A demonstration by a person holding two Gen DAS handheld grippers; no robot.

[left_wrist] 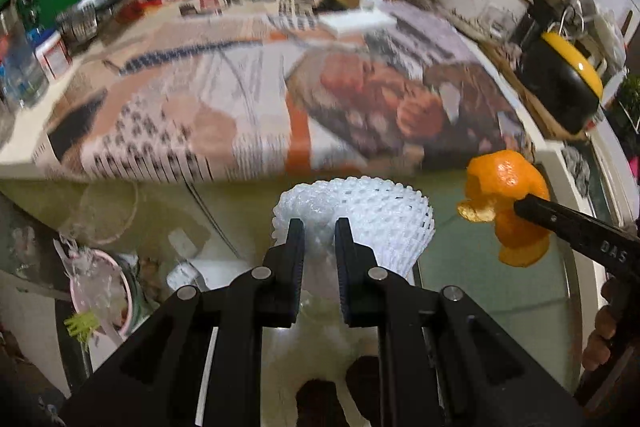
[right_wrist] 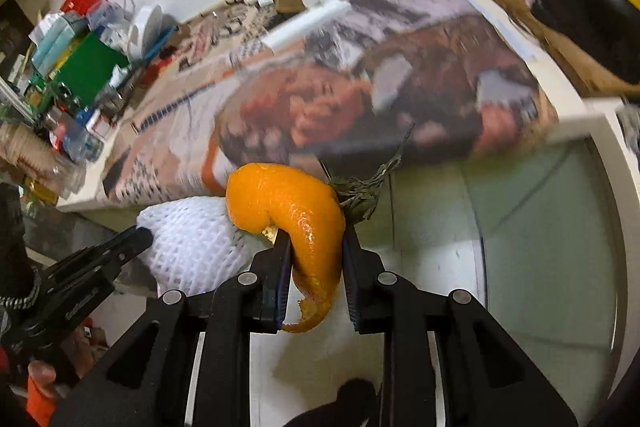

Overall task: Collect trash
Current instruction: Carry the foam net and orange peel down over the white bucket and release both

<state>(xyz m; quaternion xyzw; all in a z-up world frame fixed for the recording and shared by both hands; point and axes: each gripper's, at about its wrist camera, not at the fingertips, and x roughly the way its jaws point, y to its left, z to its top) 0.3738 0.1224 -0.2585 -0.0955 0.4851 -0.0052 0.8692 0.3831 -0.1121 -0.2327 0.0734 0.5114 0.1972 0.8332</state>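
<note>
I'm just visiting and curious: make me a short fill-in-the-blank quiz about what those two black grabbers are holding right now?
1. The left gripper has its fingers closed on a white foam ____.
2. The right gripper carries an orange ____.
3. The table behind both is covered with ____.
4. The cooker at the table's far end is black with a ____ lid.

Missing words: net; peel; newspaper; yellow

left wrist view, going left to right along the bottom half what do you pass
pink bowl → white foam fruit net pinched in the left claw → orange peel held by the right claw
</note>
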